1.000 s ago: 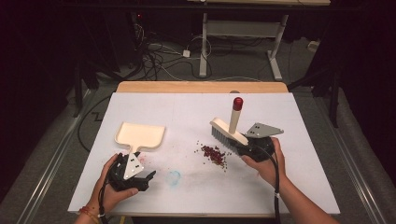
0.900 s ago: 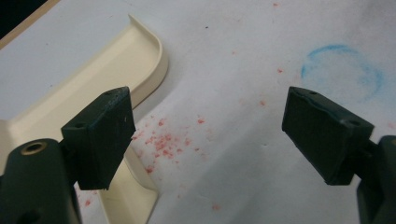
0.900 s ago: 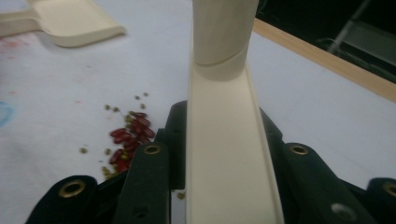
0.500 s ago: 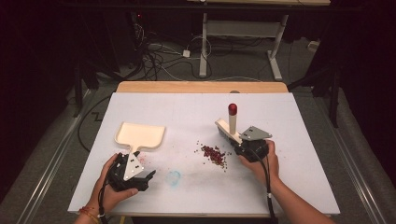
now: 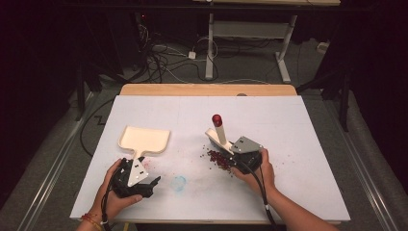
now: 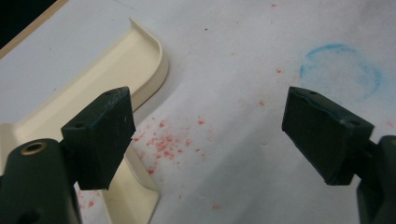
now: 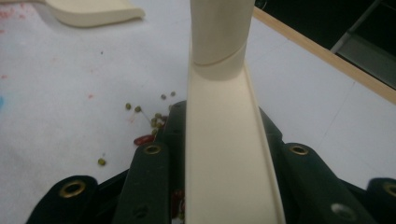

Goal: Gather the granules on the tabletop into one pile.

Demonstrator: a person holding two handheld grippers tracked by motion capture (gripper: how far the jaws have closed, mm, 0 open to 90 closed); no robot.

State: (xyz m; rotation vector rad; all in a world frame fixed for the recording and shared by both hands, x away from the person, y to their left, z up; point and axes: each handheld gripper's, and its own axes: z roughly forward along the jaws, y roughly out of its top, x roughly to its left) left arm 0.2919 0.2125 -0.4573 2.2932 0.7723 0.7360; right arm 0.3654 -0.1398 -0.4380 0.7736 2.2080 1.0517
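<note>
While the beans (image 5: 219,159) sit in a loose heap near the middle of the bench (image 5: 308,125), we judge the sweeping barely begun: none of them lie in the dustpan (image 5: 144,139) yet. Our right claw (image 5: 235,156) is pinched on the back of the hand brush (image 5: 220,137), whose smooth cream plastic handle rises to a round red cap, and the brush head stands at the heap's right side. Mostly dark red, the beans have a few small green ones strewn around them. Toward the left edge lies the dustpan, a shallow cream tray with a curled rim. Our left claw (image 6: 212,140) hangs spread and empty beside the pan's narrow handle. Faint red specks and a pale blue ring (image 5: 179,183) stain the white cover.
</note>
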